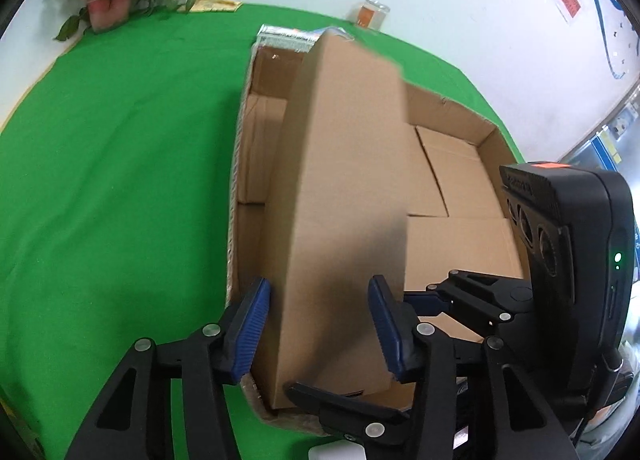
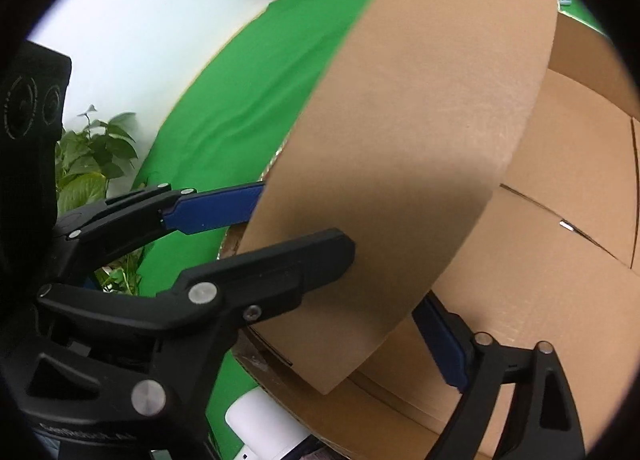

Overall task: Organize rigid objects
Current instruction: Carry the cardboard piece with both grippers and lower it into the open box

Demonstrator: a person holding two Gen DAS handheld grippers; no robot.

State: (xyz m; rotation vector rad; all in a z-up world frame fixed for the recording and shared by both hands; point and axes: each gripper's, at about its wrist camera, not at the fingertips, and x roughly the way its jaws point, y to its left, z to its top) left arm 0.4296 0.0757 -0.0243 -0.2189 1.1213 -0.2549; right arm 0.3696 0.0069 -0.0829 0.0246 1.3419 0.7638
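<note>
On the green-covered worktop (image 1: 120, 180), the left gripper (image 1: 320, 324) has its jaws either side of a tall cardboard box (image 1: 344, 200) standing on end in the open carton (image 1: 492, 140); contact looks likely but blur leaves it uncertain. To the right, smaller boxes (image 1: 456, 168) already lie flat inside, so packing seems well along, with this box left to seat. The right gripper (image 2: 392, 296) straddles the same box with jaws wide; its far pad is hidden, and the carton's floor and near corner are cut off.
</note>
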